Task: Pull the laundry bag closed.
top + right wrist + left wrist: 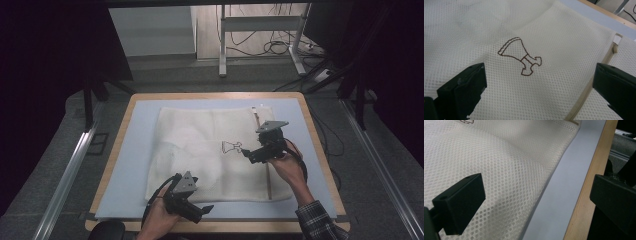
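Observation:
A white mesh laundry bag (200, 150) lies flat on the pale blue mat (135, 165), with a brown stitched emblem (231, 146) near its middle and a beige zipper strip (269, 180) along its right side. My right gripper (246, 154) hovers open just right of the emblem (520, 56), its jaws wide apart over the mesh (486, 32) with nothing between them; the zipper (584, 95) runs past its right jaw. My left gripper (206, 210) is open at the bag's near edge, its jaws straddling the mesh edge (506, 170) and the mat (564, 195).
The mat lies on a wooden board (320, 145) whose rim shows in the left gripper view (589, 190). Metal rails (70, 165) flank the board. Beyond it are a table frame (222, 40) and floor cables (270, 45).

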Demonstrator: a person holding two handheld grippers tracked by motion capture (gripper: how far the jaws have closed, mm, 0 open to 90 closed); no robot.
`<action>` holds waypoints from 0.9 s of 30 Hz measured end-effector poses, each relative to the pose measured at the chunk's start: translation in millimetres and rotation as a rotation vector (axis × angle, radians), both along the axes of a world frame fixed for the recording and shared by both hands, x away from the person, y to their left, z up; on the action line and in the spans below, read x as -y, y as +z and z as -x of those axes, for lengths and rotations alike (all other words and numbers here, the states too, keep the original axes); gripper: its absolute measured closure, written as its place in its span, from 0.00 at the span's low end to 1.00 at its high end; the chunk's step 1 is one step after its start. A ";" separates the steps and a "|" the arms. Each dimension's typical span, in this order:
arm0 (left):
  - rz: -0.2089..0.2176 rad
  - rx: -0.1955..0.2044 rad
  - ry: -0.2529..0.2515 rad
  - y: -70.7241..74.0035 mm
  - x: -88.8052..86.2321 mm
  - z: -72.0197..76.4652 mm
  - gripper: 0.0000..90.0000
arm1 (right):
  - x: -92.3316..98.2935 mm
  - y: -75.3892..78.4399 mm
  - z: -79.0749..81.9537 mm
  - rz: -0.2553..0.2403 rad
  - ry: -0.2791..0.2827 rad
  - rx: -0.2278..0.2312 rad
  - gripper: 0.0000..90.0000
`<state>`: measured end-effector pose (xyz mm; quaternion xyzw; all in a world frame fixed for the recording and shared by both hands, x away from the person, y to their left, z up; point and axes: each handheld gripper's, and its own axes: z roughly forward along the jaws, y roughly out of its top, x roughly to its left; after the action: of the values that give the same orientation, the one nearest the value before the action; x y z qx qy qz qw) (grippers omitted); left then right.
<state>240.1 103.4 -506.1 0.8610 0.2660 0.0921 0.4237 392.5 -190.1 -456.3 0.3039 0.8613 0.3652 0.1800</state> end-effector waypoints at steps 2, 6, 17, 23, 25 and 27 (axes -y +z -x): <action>-0.002 0.005 0.006 0.7 -2.2 0.9 0.00 | 1.1 0.9 3.6 -0.007 0.000 0.001 0.00; -0.001 0.006 0.020 2.1 -8.7 1.9 0.00 | 2.3 2.8 10.5 -0.010 0.000 0.013 0.00; 0.002 0.000 0.046 2.2 -26.4 7.2 0.00 | 3.7 4.1 31.1 -0.011 0.007 0.017 0.00; -0.003 -0.002 0.055 1.1 -31.5 9.7 0.00 | 3.9 2.8 41.0 -0.012 0.016 0.022 0.00; -0.005 -0.005 0.060 0.4 -33.4 10.1 0.00 | 4.7 2.9 44.6 -0.015 0.017 0.022 0.00; -0.007 -0.007 0.064 -0.2 -34.9 10.1 0.00 | 5.3 2.6 47.2 -0.019 0.018 0.023 0.00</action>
<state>230.0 138.3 -506.3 0.8539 0.2944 0.1033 0.4166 345.3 -195.4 -453.6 0.2935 0.8584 0.3783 0.1839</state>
